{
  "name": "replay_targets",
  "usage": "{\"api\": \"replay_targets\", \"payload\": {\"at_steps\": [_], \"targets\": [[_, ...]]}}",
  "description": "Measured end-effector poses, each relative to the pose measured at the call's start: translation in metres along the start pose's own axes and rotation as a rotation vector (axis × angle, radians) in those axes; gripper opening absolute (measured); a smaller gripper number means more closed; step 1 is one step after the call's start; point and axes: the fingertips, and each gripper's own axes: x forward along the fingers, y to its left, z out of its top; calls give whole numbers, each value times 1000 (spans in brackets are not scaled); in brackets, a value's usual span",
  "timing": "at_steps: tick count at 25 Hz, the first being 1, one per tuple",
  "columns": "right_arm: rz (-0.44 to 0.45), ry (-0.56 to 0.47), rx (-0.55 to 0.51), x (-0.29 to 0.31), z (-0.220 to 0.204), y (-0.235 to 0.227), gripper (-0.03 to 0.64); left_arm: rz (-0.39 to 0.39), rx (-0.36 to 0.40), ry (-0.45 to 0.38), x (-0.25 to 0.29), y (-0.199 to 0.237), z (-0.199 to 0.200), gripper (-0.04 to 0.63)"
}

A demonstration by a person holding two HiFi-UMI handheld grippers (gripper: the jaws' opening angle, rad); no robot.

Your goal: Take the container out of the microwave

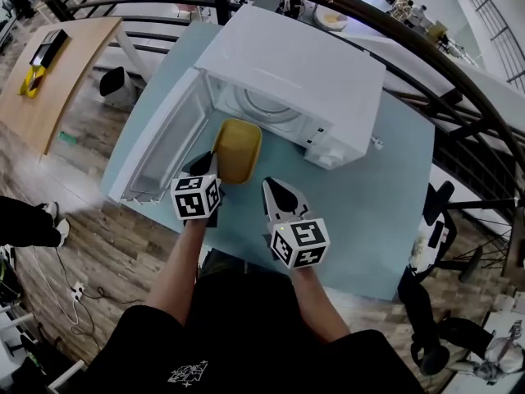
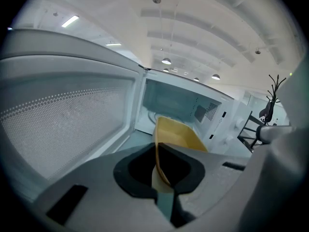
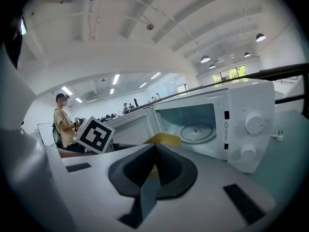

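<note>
The yellow container (image 1: 238, 148) sits at the mouth of the white microwave (image 1: 305, 66). Its far end is at the threshold of the opening and its near end is out over the light-blue table (image 1: 373, 208). Whether it rests on the table or is lifted clear cannot be told. The microwave door (image 1: 162, 142) is swung wide to the left.

The left gripper (image 1: 211, 165) clamps the container's near left wall. In the left gripper view its jaws (image 2: 157, 148) pinch the thin yellow rim (image 2: 182, 133) between them.

The right gripper (image 1: 269, 187) hovers just beside the container's near right corner, apart from it. Its jaws (image 3: 154, 148) are pressed together with nothing between them. The glass turntable (image 3: 195, 130) inside the cavity is bare.
</note>
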Motion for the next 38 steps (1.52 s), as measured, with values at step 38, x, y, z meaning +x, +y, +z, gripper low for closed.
{"api": "replay_targets", "payload": {"at_steps": [38], "targets": [[7, 109, 30, 15, -59, 15, 6, -7, 2, 82, -1, 43, -70, 25]]}}
